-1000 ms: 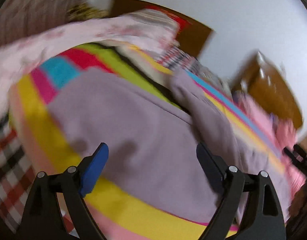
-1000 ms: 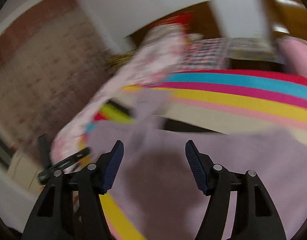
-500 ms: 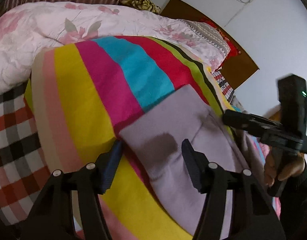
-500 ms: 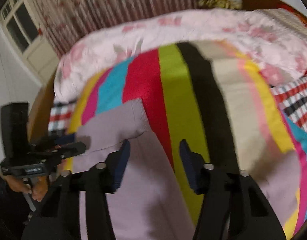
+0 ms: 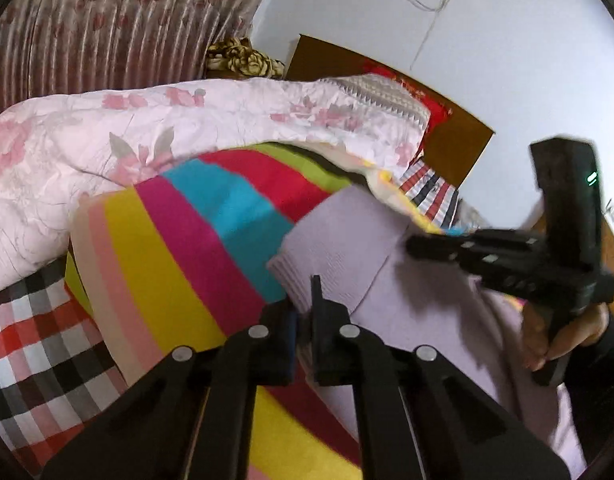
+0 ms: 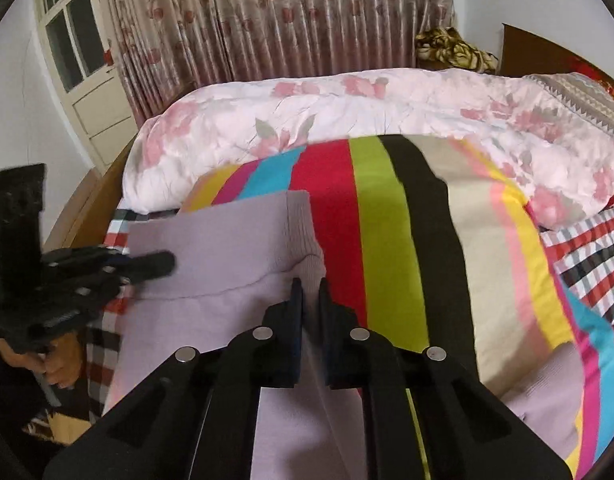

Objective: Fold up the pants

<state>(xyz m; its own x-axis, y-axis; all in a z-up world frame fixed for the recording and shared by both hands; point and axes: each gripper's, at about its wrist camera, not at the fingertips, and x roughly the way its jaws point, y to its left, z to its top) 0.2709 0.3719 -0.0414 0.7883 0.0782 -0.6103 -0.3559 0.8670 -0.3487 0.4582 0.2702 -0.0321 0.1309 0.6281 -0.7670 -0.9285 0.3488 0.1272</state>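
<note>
- Now, in the left wrist view, the left gripper (image 5: 303,312), wide open a second ago, is pinched on the ribbed corner of the lilac pants (image 5: 347,248) at lower centre, over the striped blanket (image 5: 187,240).
- Likewise in the right wrist view, the right gripper (image 6: 310,300) has closed on the other ribbed corner at centre; both ends look secured, ready for lifting into a fold.

Floral curtains (image 6: 283,20) hang beside a cream door (image 6: 87,64); a brown headboard (image 5: 447,136) meets pale wall (image 5: 507,40).
</note>
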